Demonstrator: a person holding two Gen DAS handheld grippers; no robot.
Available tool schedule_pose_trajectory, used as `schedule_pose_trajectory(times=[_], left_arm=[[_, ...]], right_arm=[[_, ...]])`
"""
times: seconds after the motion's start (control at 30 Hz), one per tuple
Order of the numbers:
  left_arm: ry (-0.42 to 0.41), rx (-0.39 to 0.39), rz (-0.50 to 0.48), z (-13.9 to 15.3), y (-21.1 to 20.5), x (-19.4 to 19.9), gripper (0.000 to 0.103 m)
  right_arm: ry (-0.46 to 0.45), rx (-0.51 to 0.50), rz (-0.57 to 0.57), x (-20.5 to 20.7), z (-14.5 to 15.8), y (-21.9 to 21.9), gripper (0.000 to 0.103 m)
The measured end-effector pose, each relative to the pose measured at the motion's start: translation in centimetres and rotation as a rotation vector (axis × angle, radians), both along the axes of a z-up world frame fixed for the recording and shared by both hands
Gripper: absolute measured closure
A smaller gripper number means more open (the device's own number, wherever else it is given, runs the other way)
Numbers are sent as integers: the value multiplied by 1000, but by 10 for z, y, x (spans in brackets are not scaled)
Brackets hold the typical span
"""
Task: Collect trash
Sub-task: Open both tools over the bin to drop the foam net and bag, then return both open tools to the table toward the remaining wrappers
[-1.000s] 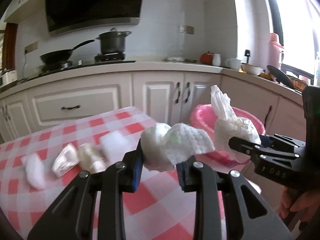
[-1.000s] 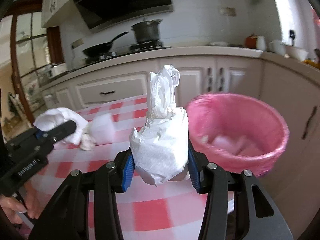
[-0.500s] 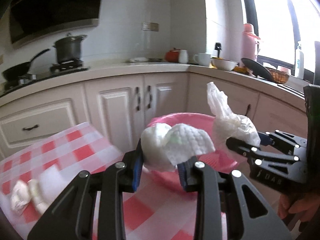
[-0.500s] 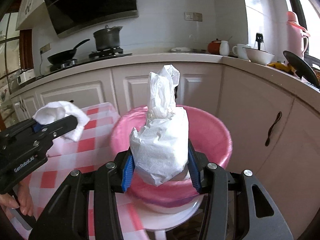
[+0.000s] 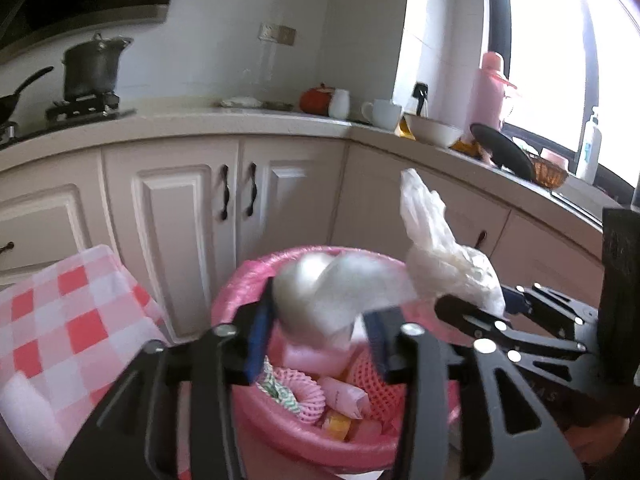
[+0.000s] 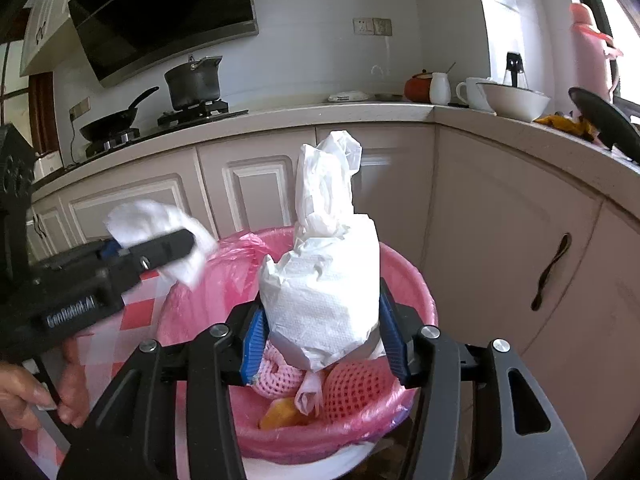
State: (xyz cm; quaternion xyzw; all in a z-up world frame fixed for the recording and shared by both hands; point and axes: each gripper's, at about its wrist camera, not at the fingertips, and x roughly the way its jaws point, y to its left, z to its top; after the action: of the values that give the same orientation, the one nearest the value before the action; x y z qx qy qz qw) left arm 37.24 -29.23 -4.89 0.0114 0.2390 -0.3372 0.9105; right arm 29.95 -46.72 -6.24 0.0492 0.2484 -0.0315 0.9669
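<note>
A pink lined trash bin [image 5: 240, 284] [image 6: 416, 292] holds foam fruit nets and wrappers. My left gripper [image 5: 318, 332] is over the bin and has widened; the crumpled white tissue [image 5: 332, 296] is blurred between its fingers, seemingly slipping out. It also shows in the right wrist view [image 6: 160, 228], beside the left gripper [image 6: 176, 246]. My right gripper [image 6: 322, 336] is shut on a white plastic bag bundle [image 6: 326, 280] just above the bin. The bundle [image 5: 444, 264] and the right gripper [image 5: 472, 308] show at the right of the left wrist view.
A red-and-white checked tablecloth [image 5: 60, 320] covers the table edge left of the bin. Cream cabinets [image 6: 500, 240] stand close behind and to the right. The counter carries a pot [image 6: 194, 80], a pan [image 6: 112, 120], a bowl [image 6: 514, 100] and a pink flask [image 5: 490, 92].
Both grippers swung from the table to above the bin and tilted down, showing its contents. The left fingers have spread and the tissue has gone blurry between them. The right grip is unchanged.
</note>
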Motion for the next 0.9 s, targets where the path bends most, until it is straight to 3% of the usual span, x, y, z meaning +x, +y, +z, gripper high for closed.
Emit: schedule_pose_trajectory(times=[0.07,0.3,0.37,0.53,0.7,0.9], left_arm=[[3,4,16,-5,-1,2,40],[5,17,67,-11,20,-8,32],[-10,25,108,-9,33,-18,21],[-53,43,235,1,77,-48,8],[-68,55,335,7,129,-84,5],[-105,88,461,6,200,-137,5]], right_arm=[[-11,6,-7,-1,0,-2,40],[-30,-10,-13,-21,5,-2,40],[-31,-1,-11,-29,7,1,40],[-52,16,20,-53,13,27,40],[-65,10,86,-64,17,74,32],[-50,5,219,-67,17,147,31]])
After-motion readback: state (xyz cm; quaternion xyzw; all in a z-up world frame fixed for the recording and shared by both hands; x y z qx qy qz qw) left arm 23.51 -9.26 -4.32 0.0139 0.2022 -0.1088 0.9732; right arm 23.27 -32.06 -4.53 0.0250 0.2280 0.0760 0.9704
